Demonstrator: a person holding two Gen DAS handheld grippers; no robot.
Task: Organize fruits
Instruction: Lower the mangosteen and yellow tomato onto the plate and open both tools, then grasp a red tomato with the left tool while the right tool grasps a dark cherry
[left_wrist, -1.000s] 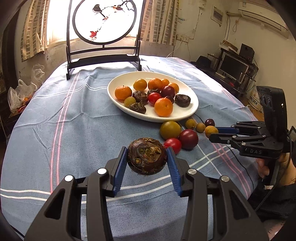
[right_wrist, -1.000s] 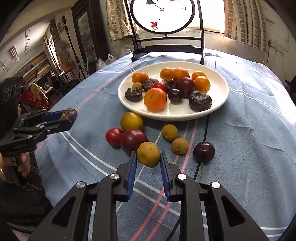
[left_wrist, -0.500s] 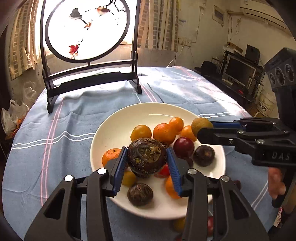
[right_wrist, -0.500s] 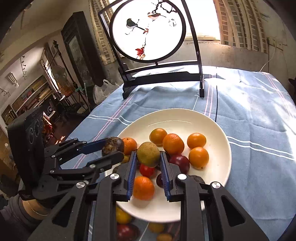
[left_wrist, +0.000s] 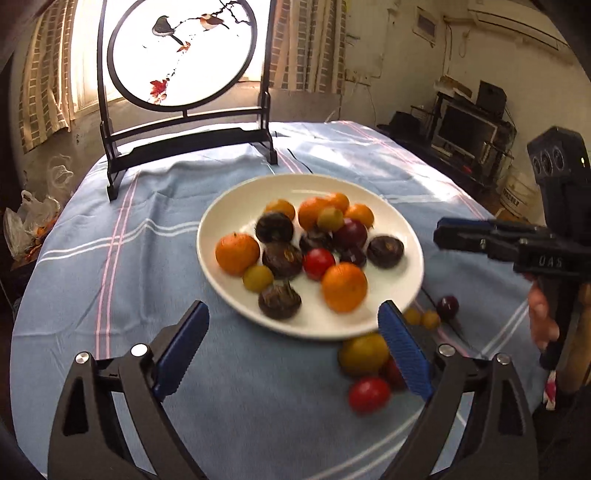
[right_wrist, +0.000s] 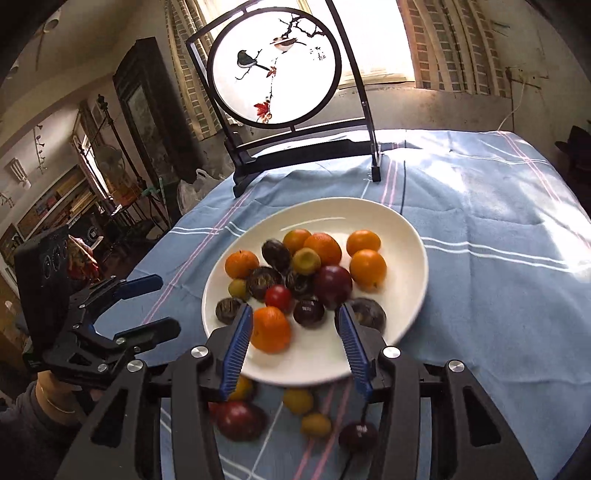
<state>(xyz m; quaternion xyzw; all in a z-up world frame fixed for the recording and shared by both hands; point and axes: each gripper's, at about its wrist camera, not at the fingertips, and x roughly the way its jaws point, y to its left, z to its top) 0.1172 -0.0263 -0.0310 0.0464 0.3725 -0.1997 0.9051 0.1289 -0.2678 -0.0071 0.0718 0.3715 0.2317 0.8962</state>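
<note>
Both grippers are opening with nothing between the jaws: left gripper (left_wrist: 291, 347) spread wide, right gripper (right_wrist: 293, 347) partway. Fruit's heaped on the white plate (left_wrist: 402, 236), six or so strays like the red tomato (left_wrist: 369, 394) sit near its front rim. Risk: crowded pile, another drop could roll one off.

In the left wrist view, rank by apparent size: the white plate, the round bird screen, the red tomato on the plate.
1. Round bird screen and white plate: alike in apparent size, and the plate is nearer, so unranked.
2. Red tomato: clearly smallest.
</note>
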